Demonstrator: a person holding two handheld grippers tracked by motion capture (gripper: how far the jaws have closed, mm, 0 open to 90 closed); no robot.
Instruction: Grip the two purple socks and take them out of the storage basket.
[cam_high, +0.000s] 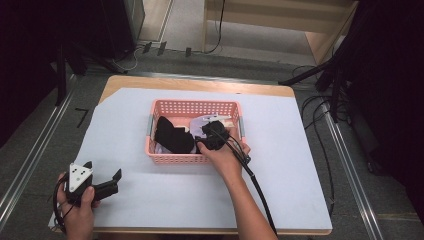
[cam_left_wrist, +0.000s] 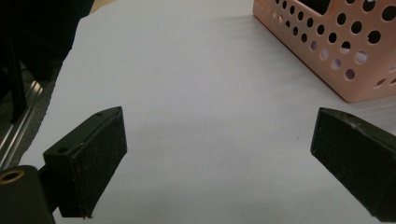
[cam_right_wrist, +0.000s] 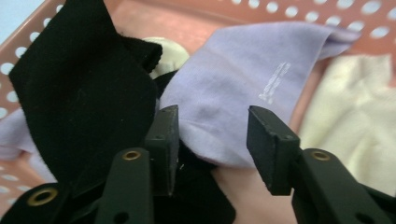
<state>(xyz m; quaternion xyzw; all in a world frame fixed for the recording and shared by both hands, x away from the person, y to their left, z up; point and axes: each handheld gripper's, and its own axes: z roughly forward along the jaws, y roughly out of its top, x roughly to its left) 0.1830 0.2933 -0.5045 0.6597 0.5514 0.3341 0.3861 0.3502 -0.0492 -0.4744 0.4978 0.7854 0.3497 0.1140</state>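
High view: wooden table (cam_high: 200, 83) w/ a large white sheet (cam_high: 190, 190) covering most of its top; bare wood shows along the far edge. Grey floor around it, metal rails (cam_high: 30, 160) at left and right, cables (cam_high: 320, 120) trailing at right, pale wooden furniture (cam_high: 280, 20) at the far side; the rest of the room is dark.

Pink perforated basket (cam_high: 195, 107) stands centre on the sheet, holding black cloth (cam_high: 172, 135), lavender cloth (cam_right_wrist: 243, 79) and a cream cloth (cam_right_wrist: 355, 112).

Right gripper (cam_right_wrist: 212, 135) is inside the basket, jaws part-open, straddling the lavender cloth's lower edge; black cloth lies just beside its one jaw, possibly touching (view too close to tell). Nothing is clamped.

Left gripper (cam_high: 102, 177), w/ grey three-cornered plate on top, is held low over the sheet's near-left corner, well apart from the basket; jaws wide apart, empty. In the left gripper view the basket's corner shows at upper right.
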